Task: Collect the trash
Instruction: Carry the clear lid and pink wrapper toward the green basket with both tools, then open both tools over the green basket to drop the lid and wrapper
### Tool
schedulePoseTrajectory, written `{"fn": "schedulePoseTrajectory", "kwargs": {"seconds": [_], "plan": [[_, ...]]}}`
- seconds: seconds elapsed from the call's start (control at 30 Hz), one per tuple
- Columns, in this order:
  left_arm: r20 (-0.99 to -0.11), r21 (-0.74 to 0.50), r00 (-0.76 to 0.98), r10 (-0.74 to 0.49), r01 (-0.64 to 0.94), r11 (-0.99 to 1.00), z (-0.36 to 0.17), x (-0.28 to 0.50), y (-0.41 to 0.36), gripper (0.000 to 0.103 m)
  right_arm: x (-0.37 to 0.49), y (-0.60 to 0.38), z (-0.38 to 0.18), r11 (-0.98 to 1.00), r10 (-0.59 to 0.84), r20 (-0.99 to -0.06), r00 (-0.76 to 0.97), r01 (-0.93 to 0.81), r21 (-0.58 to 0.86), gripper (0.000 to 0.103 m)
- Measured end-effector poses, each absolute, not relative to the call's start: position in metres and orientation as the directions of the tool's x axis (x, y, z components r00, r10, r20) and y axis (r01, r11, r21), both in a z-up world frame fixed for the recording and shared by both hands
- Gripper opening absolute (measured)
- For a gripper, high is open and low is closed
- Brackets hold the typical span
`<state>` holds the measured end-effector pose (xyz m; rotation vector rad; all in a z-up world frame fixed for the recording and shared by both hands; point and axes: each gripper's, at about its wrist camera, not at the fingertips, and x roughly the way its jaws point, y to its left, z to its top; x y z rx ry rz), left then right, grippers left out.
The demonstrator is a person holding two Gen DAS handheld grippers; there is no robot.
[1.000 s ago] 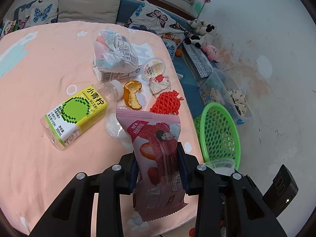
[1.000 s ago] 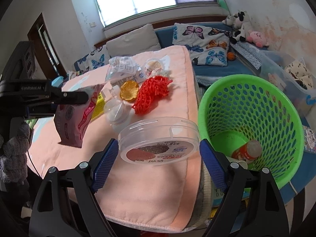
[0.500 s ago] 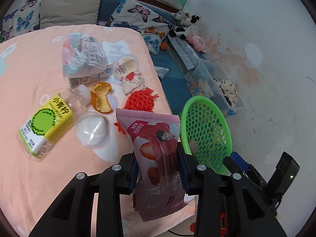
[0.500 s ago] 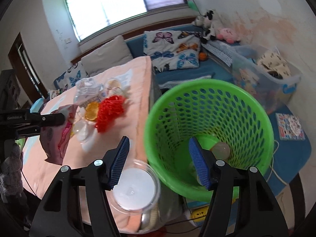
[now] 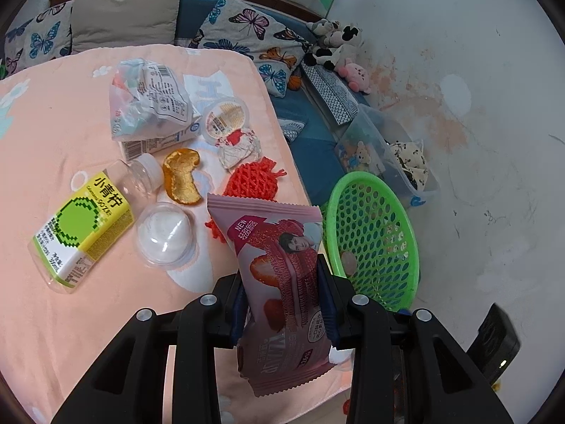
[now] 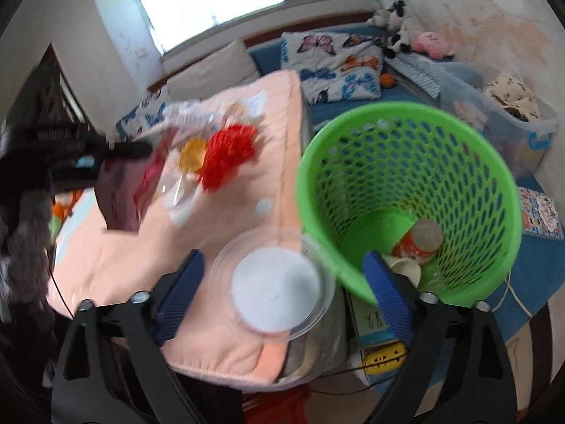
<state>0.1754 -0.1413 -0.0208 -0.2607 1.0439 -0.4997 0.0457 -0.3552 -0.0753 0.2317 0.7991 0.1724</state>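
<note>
Left tongs [image 5: 282, 304] — clamped on pink wrapper [image 5: 282, 282], basket-bound. Right tongs [image 6: 282, 282] — opening, round tub [image 6: 273, 282] loose between; green basket [image 6: 406, 190] ahead-right.

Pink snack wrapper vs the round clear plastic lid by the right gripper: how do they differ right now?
The pink snack wrapper is opaque, flat and rectangular; the clear round lid is see-through and circular. The wrapper is pinched upright in the left gripper; the lid sits loose between the right gripper's opening jaws, touching neither pad. Neither wrapper nor lid is yet in the green basket.
</note>
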Motion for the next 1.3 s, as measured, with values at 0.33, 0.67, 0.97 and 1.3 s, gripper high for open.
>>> {"fn": "schedulePoseTrajectory", "kwargs": {"seconds": [0.33, 0.67, 0.97, 1.3], "plan": [[-0.763, -0.435, 0.407, -0.502, 0.251, 0.865, -0.024, 0.176, -0.128, 0.034, 0.051, -0.326, -0.105, 0.97, 0.23, -0.745, 0.626, -0.081, 0.231, 0.099], [-0.767, -0.428, 0.403, -0.5, 0.261, 0.866, -0.025, 0.177, -0.13, 0.034, 0.06, -0.324, -0.114, 0.98, 0.181, -0.76, 0.624, -0.045, 0.196, 0.093], [-0.762, -0.421, 0.4, -0.51, 0.294, 0.858, -0.017, 0.178, -0.143, 0.034, 0.05, -0.344, -0.088, 0.972, 0.187, -0.711, 0.678, -0.021, 0.235, 0.092], [-0.745, -0.403, 0.397, -0.536, 0.372, 0.836, 0.002, 0.184, -0.179, 0.034, 0.076, -0.414, -0.069, 0.952, 0.134, -0.692, 0.71, 0.102, 0.29, 0.094]]}}
